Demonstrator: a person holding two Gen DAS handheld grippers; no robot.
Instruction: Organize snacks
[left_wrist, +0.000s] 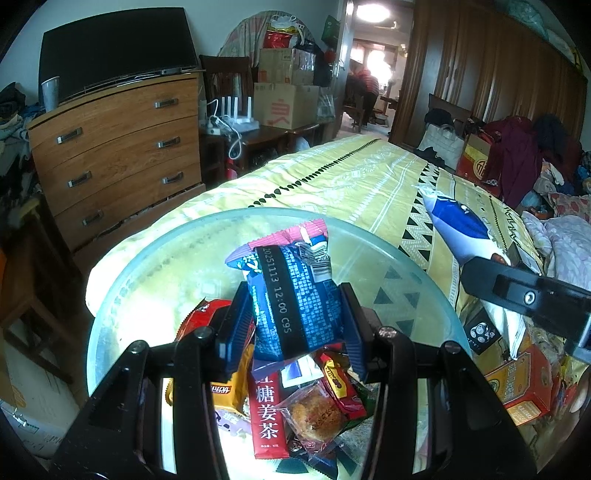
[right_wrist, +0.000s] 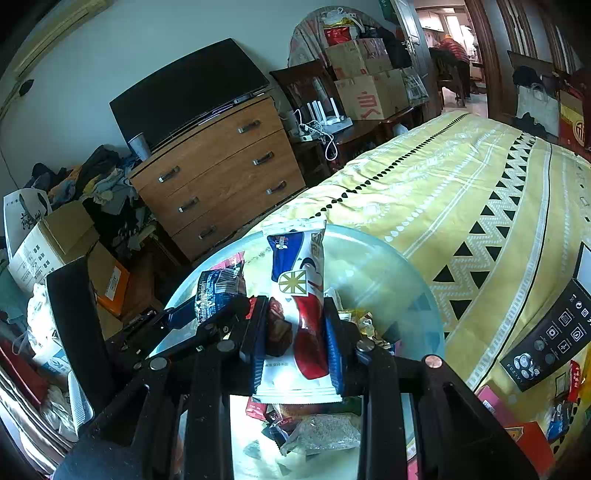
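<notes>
Left gripper (left_wrist: 295, 317) clamped on blue snack packet (left_wrist: 291, 295), right gripper (right_wrist: 295, 343) clamped on white-and-red snack packet (right_wrist: 299, 302); both held upright over the glass bowl (left_wrist: 155, 266) on the yellow bedspread (left_wrist: 354, 177), probably staged for dropping. Loose sachets incl. red ginger-tea sachet (left_wrist: 266, 410) already piled in the bowl, so sorting looks well underway.

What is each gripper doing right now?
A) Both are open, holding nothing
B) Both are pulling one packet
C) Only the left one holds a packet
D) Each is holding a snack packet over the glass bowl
D: the left gripper clamps a blue packet, the right gripper a white packet, both above the glass bowl.
</notes>
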